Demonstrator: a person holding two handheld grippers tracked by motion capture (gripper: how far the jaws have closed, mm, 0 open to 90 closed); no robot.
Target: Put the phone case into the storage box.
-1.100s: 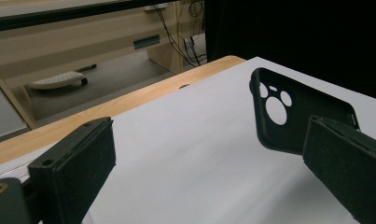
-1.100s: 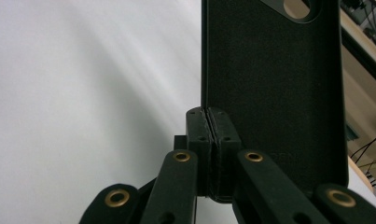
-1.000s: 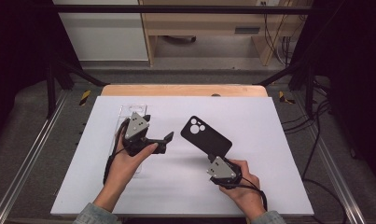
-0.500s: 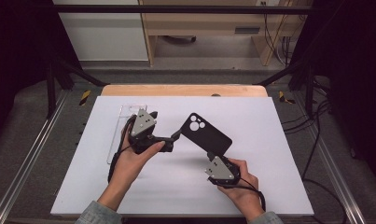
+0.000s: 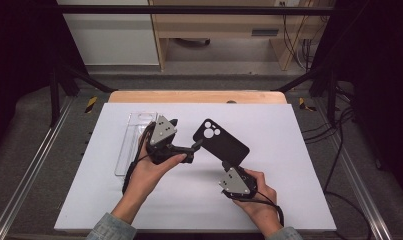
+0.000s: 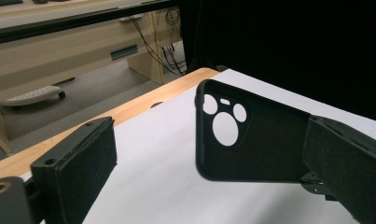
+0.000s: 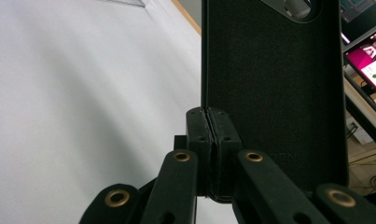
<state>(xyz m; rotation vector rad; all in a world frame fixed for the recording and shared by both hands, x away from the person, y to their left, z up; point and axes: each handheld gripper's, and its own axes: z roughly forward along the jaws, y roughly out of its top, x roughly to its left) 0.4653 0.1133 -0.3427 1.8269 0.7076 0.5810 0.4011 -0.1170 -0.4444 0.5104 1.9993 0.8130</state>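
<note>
I can make out faint embossed letters near the bottom of the black phone case (image 7: 274, 84), too dim to read. My right gripper (image 5: 228, 167) has its jaws clamped together on the case's lower edge, holding it above the middle of the white worktop (image 5: 289, 130). My left gripper (image 5: 195, 146), jaws spread wide, points level at the case's camera end from the left, one jaw beside it. A clear case (image 5: 134, 137) lies near the worktop's far left corner.

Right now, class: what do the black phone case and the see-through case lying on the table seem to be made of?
Black phone case: probably soft rubbery plastic or silicone, with a matte, finely grained face and no glare. See-through case: probably clear plastic, hard or flexible I cannot tell; the white table shows through and its edges catch light.
</note>
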